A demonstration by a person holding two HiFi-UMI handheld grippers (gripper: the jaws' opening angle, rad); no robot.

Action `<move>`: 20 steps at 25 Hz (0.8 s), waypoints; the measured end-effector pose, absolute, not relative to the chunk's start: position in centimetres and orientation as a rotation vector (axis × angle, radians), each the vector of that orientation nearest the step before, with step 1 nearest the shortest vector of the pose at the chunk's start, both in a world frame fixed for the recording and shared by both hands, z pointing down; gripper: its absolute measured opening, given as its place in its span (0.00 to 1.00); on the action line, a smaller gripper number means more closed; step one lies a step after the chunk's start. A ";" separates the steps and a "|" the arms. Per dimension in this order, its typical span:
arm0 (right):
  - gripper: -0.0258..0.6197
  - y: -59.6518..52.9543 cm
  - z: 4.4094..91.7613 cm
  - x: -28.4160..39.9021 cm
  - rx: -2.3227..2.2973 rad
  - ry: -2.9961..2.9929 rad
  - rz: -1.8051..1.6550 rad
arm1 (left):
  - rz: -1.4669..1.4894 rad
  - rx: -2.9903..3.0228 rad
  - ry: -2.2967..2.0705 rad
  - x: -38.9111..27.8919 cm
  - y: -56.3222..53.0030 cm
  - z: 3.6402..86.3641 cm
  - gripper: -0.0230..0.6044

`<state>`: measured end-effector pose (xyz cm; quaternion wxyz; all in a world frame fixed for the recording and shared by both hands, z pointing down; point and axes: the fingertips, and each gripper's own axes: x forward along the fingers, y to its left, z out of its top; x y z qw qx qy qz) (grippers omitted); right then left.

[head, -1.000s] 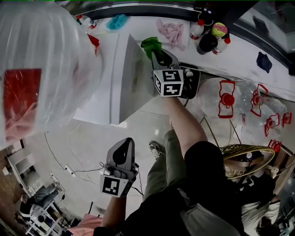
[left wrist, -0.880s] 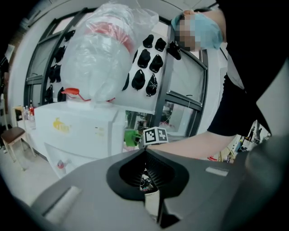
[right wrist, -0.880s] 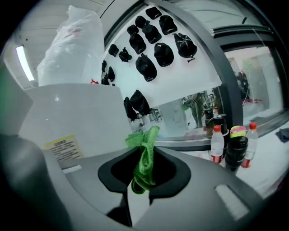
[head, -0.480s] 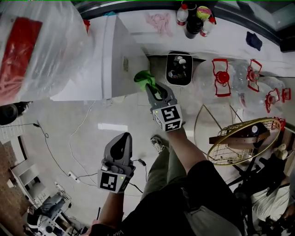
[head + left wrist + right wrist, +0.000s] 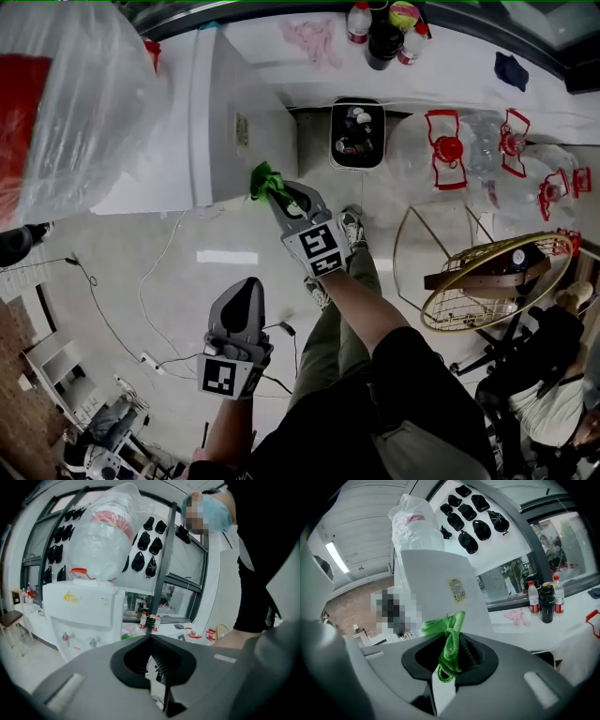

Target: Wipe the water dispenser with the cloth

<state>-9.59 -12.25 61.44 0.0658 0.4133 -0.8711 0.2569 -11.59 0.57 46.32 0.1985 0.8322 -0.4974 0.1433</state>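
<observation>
The white water dispenser point(image 5: 220, 131) stands at upper left in the head view, its big bottle wrapped in clear plastic point(image 5: 66, 103). My right gripper point(image 5: 274, 192) is shut on a green cloth point(image 5: 263, 178), which is pressed against the lower part of the dispenser's side panel. In the right gripper view the green cloth point(image 5: 449, 641) hangs bunched between the jaws, with the dispenser's side point(image 5: 440, 588) and its label just behind. My left gripper point(image 5: 246, 302) hangs low over the floor, shut and empty. The left gripper view shows the dispenser's front point(image 5: 84, 616) with its taps.
A black bin point(image 5: 358, 134) with rubbish stands right of the dispenser. Empty water jugs with red handles point(image 5: 459, 155) lie further right, and a round wire basket point(image 5: 483, 281) stands near my leg. Bottles point(image 5: 380, 28) and a pink cloth point(image 5: 314, 39) rest on the white counter. Cables point(image 5: 159, 281) run across the floor.
My right gripper has slid the green cloth down the dispenser's side from near the top to its lower edge. The left gripper has stayed about where it was.
</observation>
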 end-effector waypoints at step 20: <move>0.17 -36.9 65.1 -7.0 1.324 -2.534 0.714 | 0.358 2.167 -1.525 -10.1 -9.6 48.8 0.04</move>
